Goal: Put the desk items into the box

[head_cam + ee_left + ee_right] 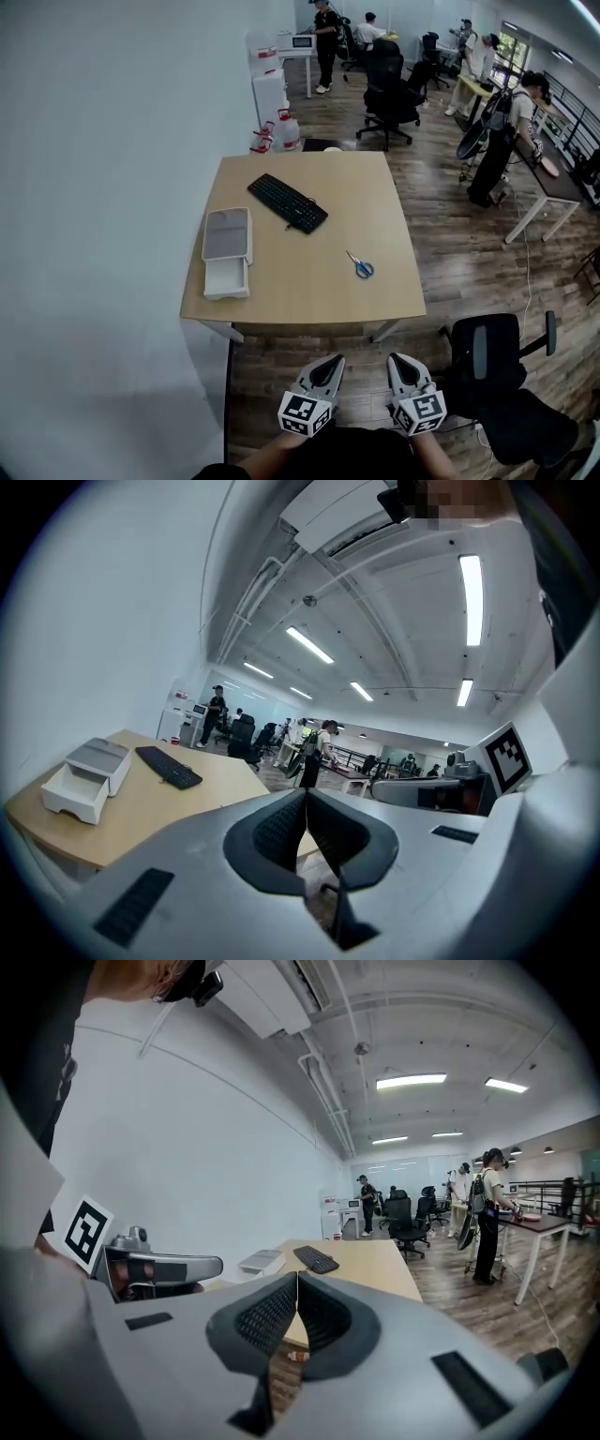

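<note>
A wooden desk (309,295) carries a black keyboard (287,202), blue-handled scissors (360,266) and a white box (228,251) with a grey lid near its left edge. Both grippers hang side by side in front of the desk's near edge, below its top. My left gripper (335,360) is shut with nothing in it, and so is my right gripper (395,359). The left gripper view looks past its closed jaws to the box (89,778) and keyboard (169,766). In the right gripper view the keyboard (316,1259) and box (261,1261) lie beyond the closed jaws.
A white wall runs along the desk's left side. A black office chair (497,375) stands at my right, close to the right gripper. Water jugs (278,131) sit on the floor behind the desk. Further back are more chairs (389,94), desks and several people.
</note>
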Demonstrator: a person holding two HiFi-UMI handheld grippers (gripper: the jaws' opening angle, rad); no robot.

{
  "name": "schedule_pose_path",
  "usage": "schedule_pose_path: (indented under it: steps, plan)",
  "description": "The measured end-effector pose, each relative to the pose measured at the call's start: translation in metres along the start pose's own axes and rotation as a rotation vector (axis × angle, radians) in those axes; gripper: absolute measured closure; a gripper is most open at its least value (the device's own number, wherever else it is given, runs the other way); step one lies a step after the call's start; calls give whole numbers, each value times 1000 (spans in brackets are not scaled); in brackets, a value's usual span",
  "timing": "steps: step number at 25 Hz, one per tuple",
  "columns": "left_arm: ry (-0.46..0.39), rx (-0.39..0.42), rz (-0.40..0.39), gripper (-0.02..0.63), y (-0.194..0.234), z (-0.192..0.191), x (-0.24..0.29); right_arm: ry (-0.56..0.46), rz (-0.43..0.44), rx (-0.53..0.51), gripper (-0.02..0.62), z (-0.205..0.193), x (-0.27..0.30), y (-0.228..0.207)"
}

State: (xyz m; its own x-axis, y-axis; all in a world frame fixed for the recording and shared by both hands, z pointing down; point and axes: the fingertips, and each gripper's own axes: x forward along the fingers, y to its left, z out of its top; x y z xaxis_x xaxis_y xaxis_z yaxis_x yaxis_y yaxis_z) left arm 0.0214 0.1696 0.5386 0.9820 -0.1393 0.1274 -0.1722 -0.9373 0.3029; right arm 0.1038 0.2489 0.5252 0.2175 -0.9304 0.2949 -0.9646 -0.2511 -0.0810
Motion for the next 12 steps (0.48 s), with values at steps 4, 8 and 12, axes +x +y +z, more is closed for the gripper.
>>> schedule_pose_path:
  steps: [4, 8, 12]
  plan:
    - [-3, 8, -25, 591, 17, 7, 13, 8, -53, 11, 534, -1, 13, -12]
    - [-10, -5, -30, 591, 29, 13, 27, 33, -93, 25, 534, -3, 30, -30]
    - [-54, 15, 14, 591, 43, 23, 34, 37, -103, 34, 534, 0, 52, -46]
